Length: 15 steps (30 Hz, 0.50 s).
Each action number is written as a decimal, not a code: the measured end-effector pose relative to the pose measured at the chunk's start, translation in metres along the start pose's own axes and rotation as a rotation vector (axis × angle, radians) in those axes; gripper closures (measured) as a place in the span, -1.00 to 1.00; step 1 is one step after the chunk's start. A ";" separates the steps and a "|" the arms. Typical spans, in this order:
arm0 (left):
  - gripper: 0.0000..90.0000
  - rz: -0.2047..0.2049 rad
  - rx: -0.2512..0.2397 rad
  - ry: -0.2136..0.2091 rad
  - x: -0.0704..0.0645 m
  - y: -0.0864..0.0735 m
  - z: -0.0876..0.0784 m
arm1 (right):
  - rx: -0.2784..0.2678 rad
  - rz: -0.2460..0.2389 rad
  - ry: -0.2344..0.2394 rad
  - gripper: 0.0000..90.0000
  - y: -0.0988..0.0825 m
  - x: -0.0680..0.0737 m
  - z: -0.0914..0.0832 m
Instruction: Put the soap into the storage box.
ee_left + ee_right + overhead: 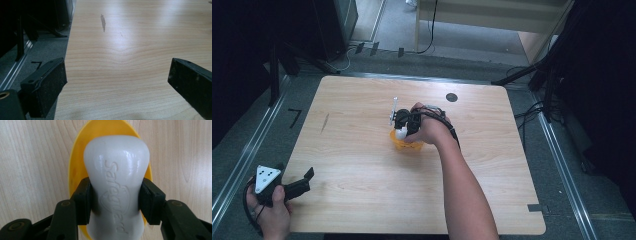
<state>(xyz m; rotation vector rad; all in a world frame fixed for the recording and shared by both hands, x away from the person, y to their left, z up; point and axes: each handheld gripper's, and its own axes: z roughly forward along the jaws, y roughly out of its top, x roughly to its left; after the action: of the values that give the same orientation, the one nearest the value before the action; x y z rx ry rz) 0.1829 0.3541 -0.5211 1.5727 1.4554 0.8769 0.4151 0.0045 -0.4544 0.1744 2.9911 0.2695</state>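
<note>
A white bar of soap [116, 182] with raised lettering is pinched between the jaws of my right gripper [115, 200], which is shut on it. Right under the soap lies a yellow oval soap dish [75, 170]. In the high view the right gripper [404, 126] hangs over the yellow dish [408, 144] near the table's middle, with the soap [401, 133] showing white at its tip. My left gripper [299, 184] rests at the table's front left corner, open, its jaws [117, 82] wide apart over bare wood.
The wooden table [362, 165] has a dark streak [325, 122] at the left and a black round mark [451, 97] at the back. Black stands and cables ring the table on the floor.
</note>
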 end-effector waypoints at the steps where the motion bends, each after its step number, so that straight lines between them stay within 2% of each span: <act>1: -0.95 0.001 0.000 0.000 0.000 0.000 0.000 | -0.001 -0.004 -0.001 0.13 0.000 0.000 0.001; 9: -0.95 0.002 0.000 0.001 0.001 0.000 0.000 | 0.021 -0.007 0.019 0.12 -0.001 -0.002 0.010; 12: -0.95 0.002 0.000 0.000 0.001 0.000 0.000 | 0.024 0.009 0.022 0.11 -0.003 -0.001 0.012; 15: -0.95 0.000 -0.001 0.000 0.001 0.000 0.000 | -0.008 0.042 0.026 0.04 -0.004 -0.003 0.006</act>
<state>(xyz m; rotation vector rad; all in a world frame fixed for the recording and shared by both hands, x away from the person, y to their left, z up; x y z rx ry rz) 0.1827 0.3547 -0.5210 1.5718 1.4552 0.8771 0.4184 0.0012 -0.4610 0.2354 3.0144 0.2903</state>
